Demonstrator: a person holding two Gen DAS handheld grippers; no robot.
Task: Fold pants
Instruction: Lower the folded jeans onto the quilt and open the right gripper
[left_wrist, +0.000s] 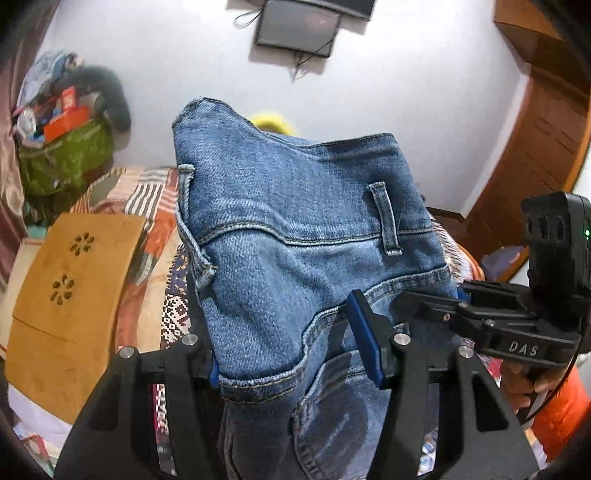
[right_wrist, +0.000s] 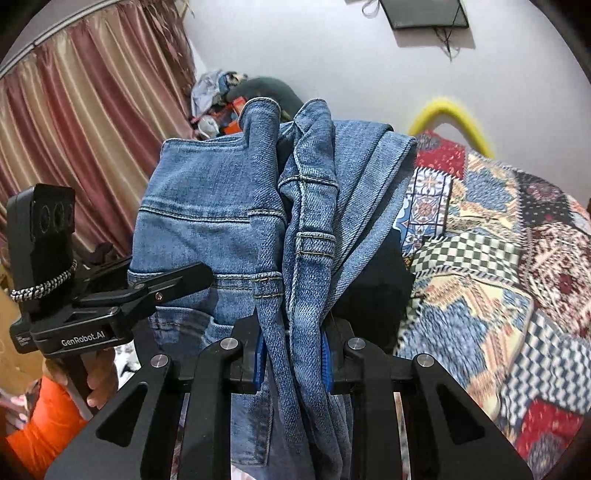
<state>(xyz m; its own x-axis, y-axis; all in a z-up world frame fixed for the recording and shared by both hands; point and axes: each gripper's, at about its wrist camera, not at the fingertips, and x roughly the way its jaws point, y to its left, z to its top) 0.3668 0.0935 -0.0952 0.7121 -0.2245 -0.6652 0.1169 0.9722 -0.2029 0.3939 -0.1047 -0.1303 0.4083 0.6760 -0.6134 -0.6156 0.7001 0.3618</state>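
One pair of blue jeans (left_wrist: 295, 229) hangs in the air above the quilted bed (right_wrist: 498, 258), lifted clear so it can drape for a fold, the left gripper (left_wrist: 291, 365) and the right gripper (right_wrist: 293, 363) each having its jaws clamped on bunched denim near the waistband.

At the right edge of the left wrist view, the right gripper (left_wrist: 463, 295) bears "DAS"; at lower left of the right wrist view, the left gripper (right_wrist: 199, 273) reads "GenRobot.AI".
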